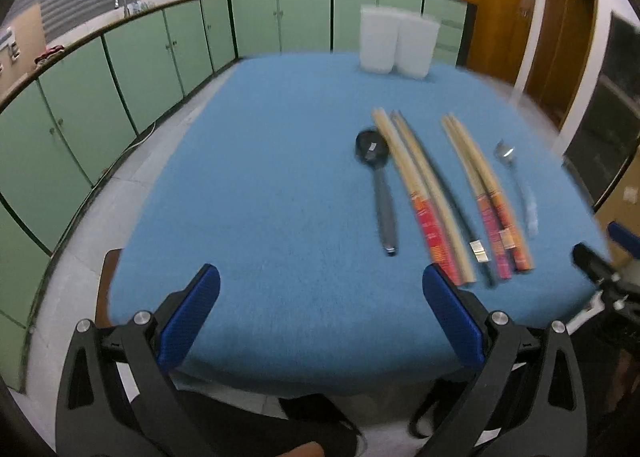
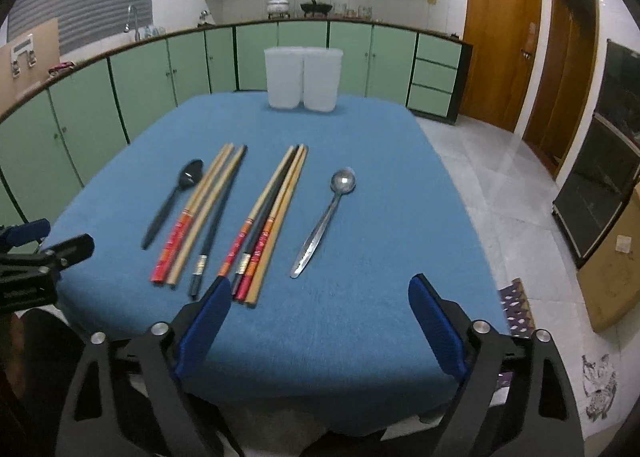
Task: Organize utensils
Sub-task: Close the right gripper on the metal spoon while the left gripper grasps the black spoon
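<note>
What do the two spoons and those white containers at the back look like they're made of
Silver spoon: likely polished steel; its bowl glints. Black spoon: probably plastic, glossy, with a small highlight. White containers: seemingly frosted translucent plastic, matte and milky.

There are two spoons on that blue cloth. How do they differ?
The black spoon is dark and matte; the metal spoon is silvery and shines. The black spoon lies at the left end of the row, close beside a bundle of chopsticks; the metal spoon lies at the right end, apart from the other chopsticks. Both lie flat, bowls toward the white containers.
</note>
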`<state>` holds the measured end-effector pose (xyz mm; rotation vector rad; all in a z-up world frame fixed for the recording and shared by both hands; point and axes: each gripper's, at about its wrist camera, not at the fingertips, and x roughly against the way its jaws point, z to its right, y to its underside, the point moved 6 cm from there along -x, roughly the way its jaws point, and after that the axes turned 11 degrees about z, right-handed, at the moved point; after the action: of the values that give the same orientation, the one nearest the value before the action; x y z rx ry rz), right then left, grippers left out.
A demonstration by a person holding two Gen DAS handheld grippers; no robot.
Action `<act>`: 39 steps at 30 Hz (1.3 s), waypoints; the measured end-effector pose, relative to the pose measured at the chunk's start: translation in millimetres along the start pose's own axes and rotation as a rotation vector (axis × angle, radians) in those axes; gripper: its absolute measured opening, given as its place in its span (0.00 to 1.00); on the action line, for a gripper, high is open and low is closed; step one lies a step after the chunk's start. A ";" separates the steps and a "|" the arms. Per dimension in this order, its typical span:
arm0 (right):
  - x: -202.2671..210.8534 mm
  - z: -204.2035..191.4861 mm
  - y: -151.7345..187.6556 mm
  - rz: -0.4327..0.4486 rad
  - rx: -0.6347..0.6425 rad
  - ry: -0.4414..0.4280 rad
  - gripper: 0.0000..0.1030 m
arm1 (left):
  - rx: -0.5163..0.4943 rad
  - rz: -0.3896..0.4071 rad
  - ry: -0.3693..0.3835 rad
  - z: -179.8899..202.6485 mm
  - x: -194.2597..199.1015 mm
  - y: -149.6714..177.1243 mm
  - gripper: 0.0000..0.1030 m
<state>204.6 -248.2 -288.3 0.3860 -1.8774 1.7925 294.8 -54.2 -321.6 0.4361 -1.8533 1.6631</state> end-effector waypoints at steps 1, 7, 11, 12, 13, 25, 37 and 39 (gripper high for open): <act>-4.9 0.6 2.5 -0.007 -0.005 0.001 0.80 | -0.006 -0.026 0.005 1.7 -13.4 4.4 0.95; -35.3 7.1 6.1 -0.036 -0.040 0.006 0.76 | -0.020 -0.063 0.017 8.4 -38.6 11.3 0.95; -44.7 10.3 11.1 -0.058 -0.046 0.006 0.74 | -0.014 -0.047 0.011 9.0 -37.8 4.9 0.96; -48.8 11.4 12.4 -0.066 -0.041 0.013 0.74 | -0.011 -0.046 0.010 8.3 -38.3 5.1 0.96; -49.5 13.3 13.5 -0.055 -0.043 0.009 0.74 | -0.007 -0.043 0.011 8.2 -39.8 5.2 0.96; -58.3 25.1 13.5 -0.068 -0.059 0.024 0.94 | -0.005 0.020 -0.006 12.3 -52.9 -2.9 0.96; -51.4 21.0 8.0 -0.043 -0.042 -0.050 0.26 | -0.040 0.001 0.028 31.5 -45.3 -8.1 0.59; -51.1 24.2 8.0 -0.045 -0.057 -0.064 0.18 | -0.032 -0.001 0.050 35.4 -45.5 -9.8 0.44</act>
<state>238.6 -278.6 -322.6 0.4656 -1.9439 1.7119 327.9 -97.1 -343.7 0.3788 -1.8406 1.6273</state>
